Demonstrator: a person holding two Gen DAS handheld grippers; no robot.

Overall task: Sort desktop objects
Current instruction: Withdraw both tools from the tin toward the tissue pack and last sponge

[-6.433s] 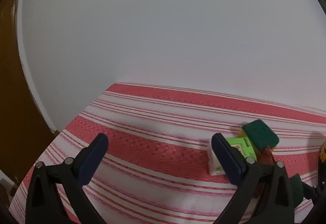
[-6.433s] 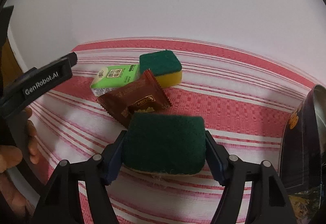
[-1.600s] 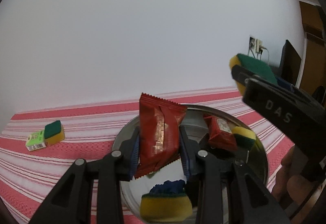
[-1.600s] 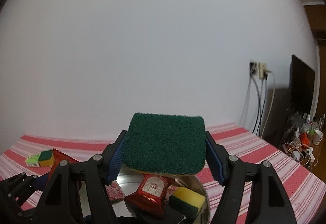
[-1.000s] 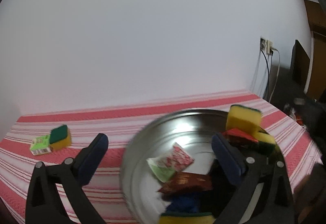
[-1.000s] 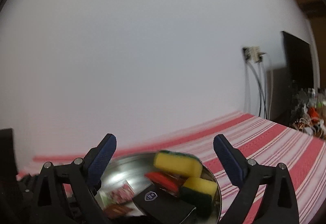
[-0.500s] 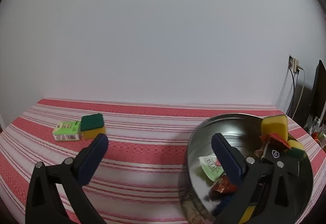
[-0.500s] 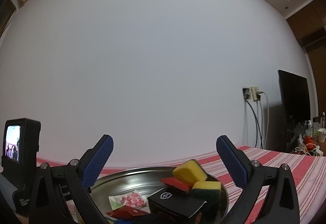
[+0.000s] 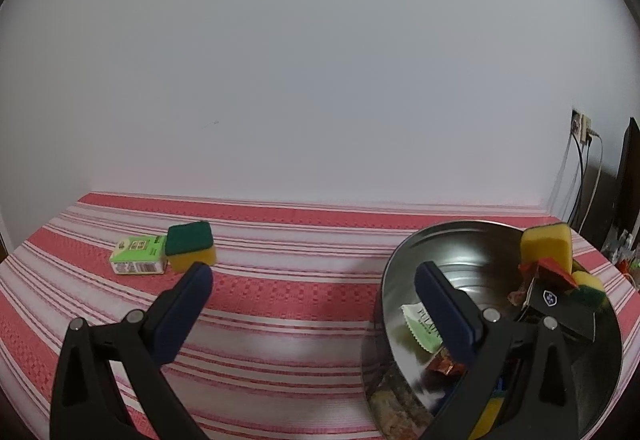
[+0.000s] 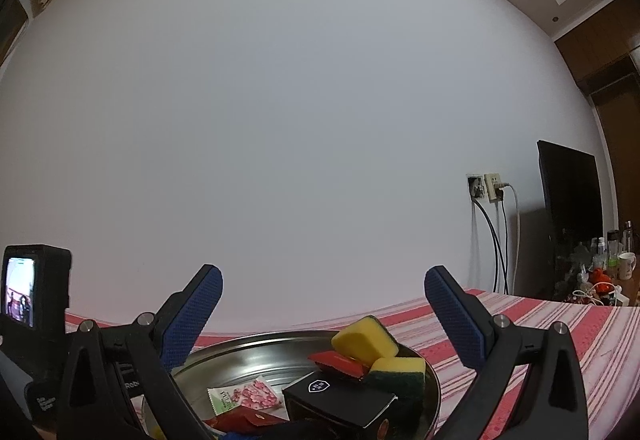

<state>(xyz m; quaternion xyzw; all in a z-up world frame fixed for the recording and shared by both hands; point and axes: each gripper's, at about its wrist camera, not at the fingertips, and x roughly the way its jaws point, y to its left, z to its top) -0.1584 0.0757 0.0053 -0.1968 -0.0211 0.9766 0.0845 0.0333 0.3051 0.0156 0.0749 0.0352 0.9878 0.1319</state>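
Note:
A steel bowl (image 9: 394, 268) (image 10: 272, 348) on the red striped tablecloth (image 9: 280, 292) holds yellow-green sponges (image 10: 365, 337), red snack packets (image 10: 340, 360), a pink-and-green sachet (image 10: 244, 398) and a black box (image 10: 336, 396). Far left on the cloth lie a green carton (image 9: 138, 256) and a green-topped yellow sponge (image 9: 190, 246), touching. My left gripper (image 9: 312, 276) is open and empty, its right finger over the bowl. My right gripper (image 10: 322, 288) is open and empty above the bowl.
The left gripper's camera body with a lit screen (image 10: 20, 288) shows at the left of the right wrist view. A wall socket with cables (image 10: 490, 188), a dark monitor (image 10: 570, 192) and clutter with a mug (image 10: 626, 266) stand at the right.
Both grippers opened; the red packet and the sponge they held now lie in the bowl. Since then the left gripper has swung left and the right one has lifted.

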